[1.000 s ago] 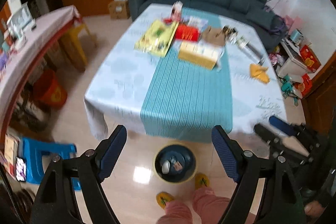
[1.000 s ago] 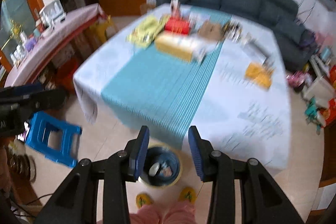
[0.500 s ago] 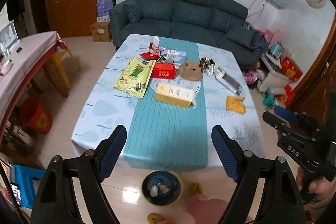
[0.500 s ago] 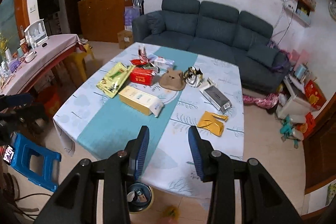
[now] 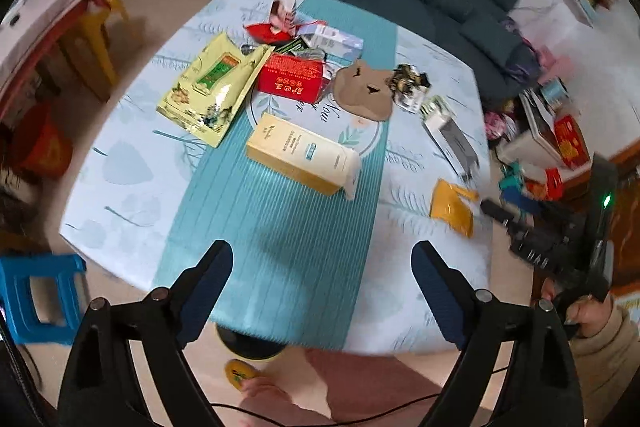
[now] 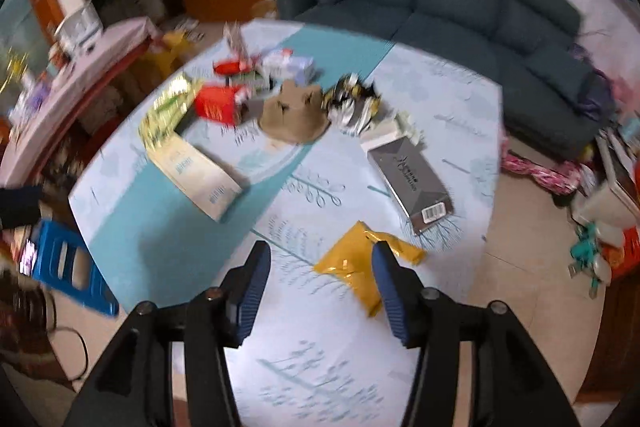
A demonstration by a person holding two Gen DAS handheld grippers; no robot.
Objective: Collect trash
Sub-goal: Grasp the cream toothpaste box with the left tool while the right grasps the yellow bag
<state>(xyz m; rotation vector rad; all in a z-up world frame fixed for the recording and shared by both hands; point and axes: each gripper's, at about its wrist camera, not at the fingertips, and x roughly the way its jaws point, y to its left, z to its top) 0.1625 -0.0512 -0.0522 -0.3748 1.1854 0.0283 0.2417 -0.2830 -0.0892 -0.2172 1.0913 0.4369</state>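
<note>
The jaws of both grippers are spread wide and hold nothing. The right gripper [image 6: 320, 283] hangs over the near side of the table [image 6: 360, 367], and the yellow wrapper [image 6: 352, 267] lies flat on the cloth right between its fingers, a bit toward 1 o'clock. This looks like the first piece of trash to pick up.

To do it well, I think the right gripper should go down low and squeeze the crinkly middle of the wrapper, because a thin flat bag can slip.

The left gripper [image 5: 320, 279] waits over the teal runner [image 5: 280, 219]. A dark trash bin [image 5: 250, 347] peeks out from under the table edge at 6 o'clock.

At 12 o'clock sit a long cream box [image 5: 300, 155], a red box [image 5: 290, 77], a green snack bag [image 5: 212, 87] and a brown paper piece [image 5: 364, 93]. A gray box [image 6: 412, 179] lies near the wrapper at 1 o'clock, but not touching it.
</note>
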